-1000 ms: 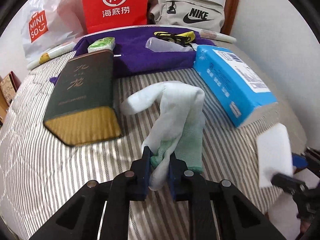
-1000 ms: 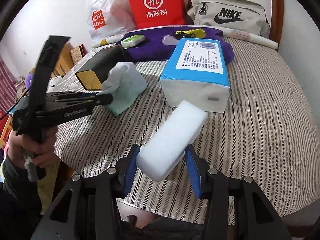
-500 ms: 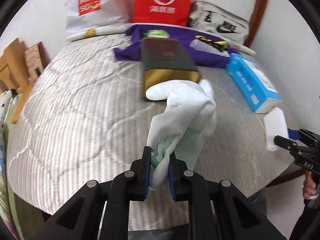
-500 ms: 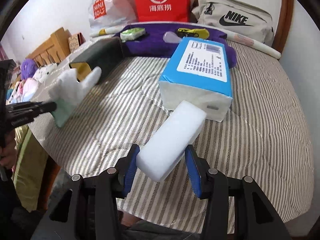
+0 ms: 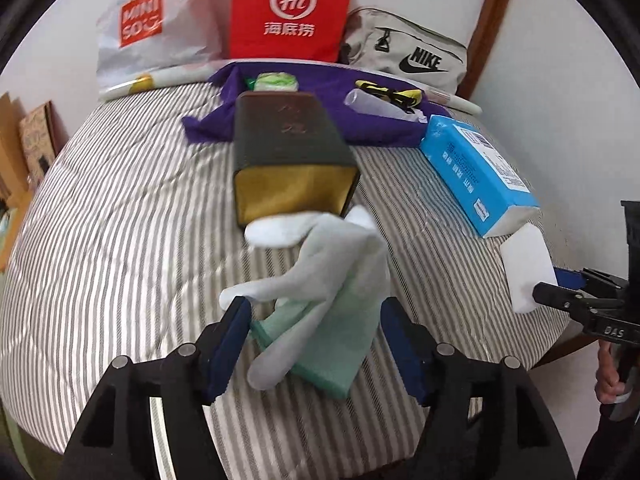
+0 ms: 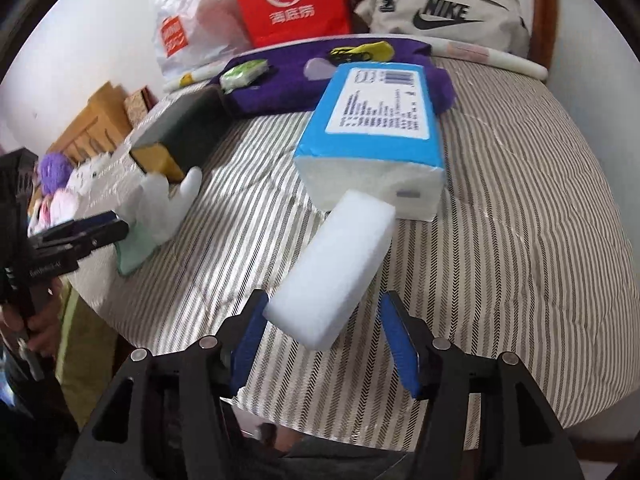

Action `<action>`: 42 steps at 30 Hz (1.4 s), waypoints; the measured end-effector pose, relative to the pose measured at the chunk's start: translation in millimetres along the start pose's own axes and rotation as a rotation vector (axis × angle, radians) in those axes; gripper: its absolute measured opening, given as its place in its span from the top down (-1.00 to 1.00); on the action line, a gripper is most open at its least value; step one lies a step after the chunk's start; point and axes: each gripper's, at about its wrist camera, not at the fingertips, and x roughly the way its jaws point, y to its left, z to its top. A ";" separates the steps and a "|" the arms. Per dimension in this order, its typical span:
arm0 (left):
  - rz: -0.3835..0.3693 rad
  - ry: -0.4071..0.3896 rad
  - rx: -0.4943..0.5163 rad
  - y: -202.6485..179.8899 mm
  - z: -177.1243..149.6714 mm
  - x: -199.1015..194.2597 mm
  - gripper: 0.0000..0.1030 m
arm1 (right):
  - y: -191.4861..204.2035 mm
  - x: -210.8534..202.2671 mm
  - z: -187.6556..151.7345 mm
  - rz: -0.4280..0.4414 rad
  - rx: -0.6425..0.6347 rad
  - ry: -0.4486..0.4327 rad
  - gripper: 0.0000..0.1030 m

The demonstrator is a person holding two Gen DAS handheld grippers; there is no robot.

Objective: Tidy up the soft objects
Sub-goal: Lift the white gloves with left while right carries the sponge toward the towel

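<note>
White glove (image 5: 328, 264) and green cloth (image 5: 320, 344) lie in a loose heap on the striped bedcover (image 5: 120, 240), right between the fingers of the left gripper (image 5: 316, 308). That gripper's jaws are spread wide. One fold of the glove touches the tip of the left-hand blue pad, while the right-hand pad stands clear of the fabric. The green cloth sits under the glove, its near corner reaching back toward the gripper's body.

In the right wrist view, the right gripper (image 6: 325, 300) is also spread wide around a white foam block (image 6: 336, 268). The block runs forward and to the right, away from the claw. Its near corner is against the left-hand pad, and a gap shows at the right-hand pad. I cannot tell whether the block rests on the cover.

Just past the glove, a dark box with a gold end (image 5: 292, 160) lies lengthwise, its gold face almost touching the glove's far finger. The far end of the foam block meets the white end of a blue tissue pack (image 6: 376, 120). Behind both is a purple cloth (image 5: 360, 128) with small items on it. At the head of the bed are a red paper bag (image 5: 288, 8), a white Miniso bag (image 5: 152, 28) and a beige Nike bag (image 5: 404, 56).
</note>
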 end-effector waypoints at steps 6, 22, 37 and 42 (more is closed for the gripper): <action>0.011 0.047 0.036 -13.6 6.6 24.6 -0.29 | 3.0 9.1 11.9 -0.046 0.038 0.001 -0.22; 0.052 0.010 0.051 -22.8 2.6 31.1 0.56 | 9.5 19.1 5.5 -0.092 -0.018 0.005 0.21; -0.001 -0.027 -0.116 11.3 -14.4 -18.8 0.67 | 6.2 -2.4 3.5 -0.037 -0.023 -0.049 0.24; 0.002 -0.059 -0.112 7.5 -7.3 -37.2 0.67 | 11.4 -15.1 4.8 -0.030 -0.044 -0.070 0.24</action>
